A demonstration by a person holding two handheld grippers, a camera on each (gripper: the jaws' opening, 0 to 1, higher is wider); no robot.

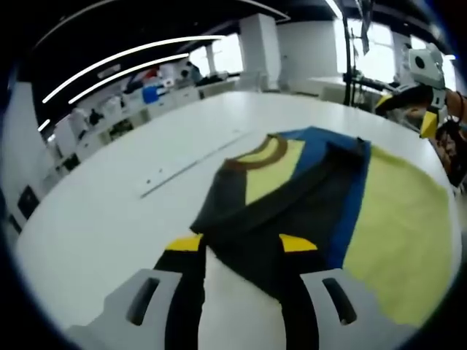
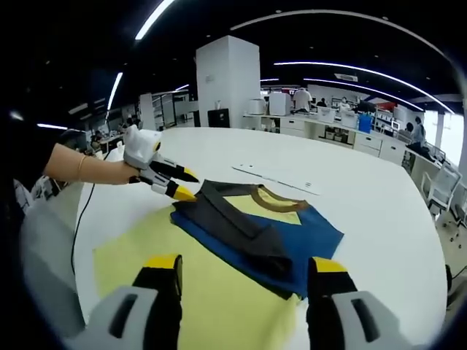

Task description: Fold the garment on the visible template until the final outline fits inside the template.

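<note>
Nearest in the left gripper view: left tool, two black jaws with yellow tips spread apart, nothing between them, hovering over the near edge of the garment. One garment, a partly folded shirt: dark grey folds over a blue layer, a yellow chest panel and a brown collar band at the far end. Lying flat on one pale yellow template, which spreads out to the right of it on the white tabletop.

In the right gripper view: right tool low over the yellow template, jaws wide apart and holding nothing, the garment just ahead of the tips. Farther left, left tool held in a person's hand, yellow tips at the garment's dark grey corner; grip on the cloth cannot be told. Beyond the shirt, one thin flat strip on the tabletop. Two tools in all.
</note>
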